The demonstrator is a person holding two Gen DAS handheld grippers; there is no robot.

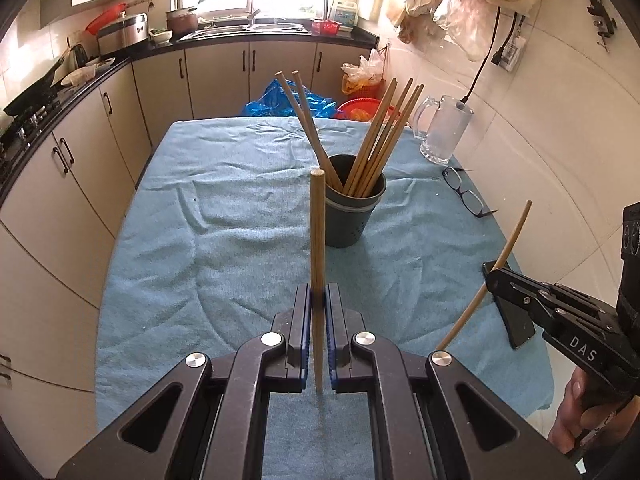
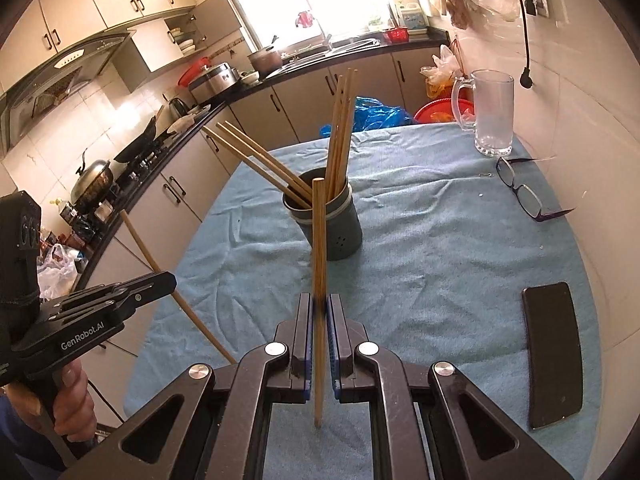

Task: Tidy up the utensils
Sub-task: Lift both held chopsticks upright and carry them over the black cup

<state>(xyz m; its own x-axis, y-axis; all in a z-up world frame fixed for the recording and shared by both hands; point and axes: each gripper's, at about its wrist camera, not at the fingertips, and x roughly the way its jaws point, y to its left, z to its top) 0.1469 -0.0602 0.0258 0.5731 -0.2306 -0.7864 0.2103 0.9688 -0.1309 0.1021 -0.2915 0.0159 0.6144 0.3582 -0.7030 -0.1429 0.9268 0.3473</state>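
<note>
- On the blue towel-covered table (image 1: 248, 208), a dark grey plastic utensil cup (image 1: 352, 208) stands ahead of both grippers, near the middle, already bristling with light wooden chopsticks (image 1: 384, 136) leaning out both ways.
- Left gripper (image 1: 318, 308) is clamped narrow on one round wooden chopstick (image 1: 317, 232), its long axis running up and away towards the cup.
- Right gripper (image 2: 319, 316) pinches a second wooden chopstick (image 2: 319, 240) likewise, upright between the pads.
- Both sticks look slim, smooth and pale brown, with blunt ends upward.
- My judgement: neither hand is clearly nearer; each stick must tip end-first into the cup's open mouth.
</note>
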